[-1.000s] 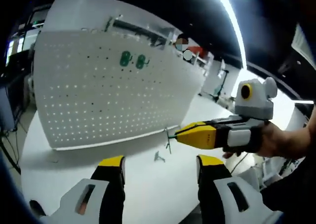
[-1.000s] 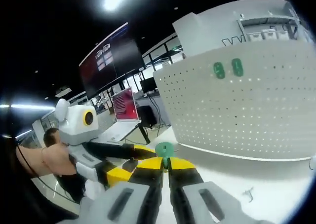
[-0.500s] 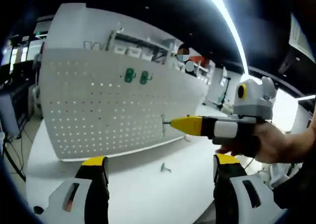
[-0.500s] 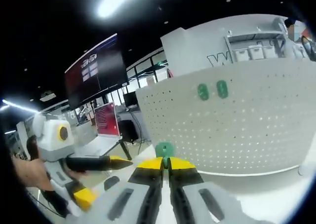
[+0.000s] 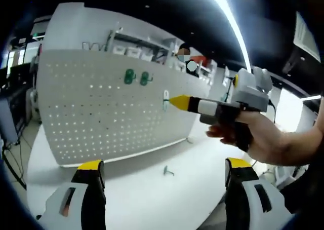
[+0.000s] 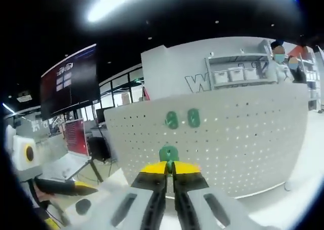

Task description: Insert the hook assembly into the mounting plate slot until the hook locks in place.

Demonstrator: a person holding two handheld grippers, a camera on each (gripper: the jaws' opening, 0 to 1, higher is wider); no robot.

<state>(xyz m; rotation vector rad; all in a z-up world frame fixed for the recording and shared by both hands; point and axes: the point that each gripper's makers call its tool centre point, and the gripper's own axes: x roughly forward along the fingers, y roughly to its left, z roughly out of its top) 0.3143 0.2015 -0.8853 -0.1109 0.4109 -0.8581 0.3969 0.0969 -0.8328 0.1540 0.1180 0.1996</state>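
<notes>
Pegboard (image 5: 101,108) stands upright on white table (image 5: 152,189), two green hooks (image 5: 136,78) already seated side by side near its top; same pair in right gripper view (image 6: 182,119).

Right gripper (image 6: 169,165): jaws pinched narrow on a green hook piece (image 6: 168,153) sticking up between the yellow tips. In left gripper view the right gripper (image 5: 174,101) comes in from the right, held in a hand (image 5: 258,139), tip level with upper right part of the board, a pale hook part (image 5: 165,99) at the tip, close to or against the board face. Can't tell whether it touches or sits in a hole.

Left gripper (image 5: 164,169): jaws wide, nothing between them, near edge of table. Its tip also shows low at far left in right gripper view (image 6: 68,188).

Small loose hook (image 5: 167,170) lies on table in front of the board, apart from both grippers.

Shelf with bins (image 6: 238,74) behind the board.
</notes>
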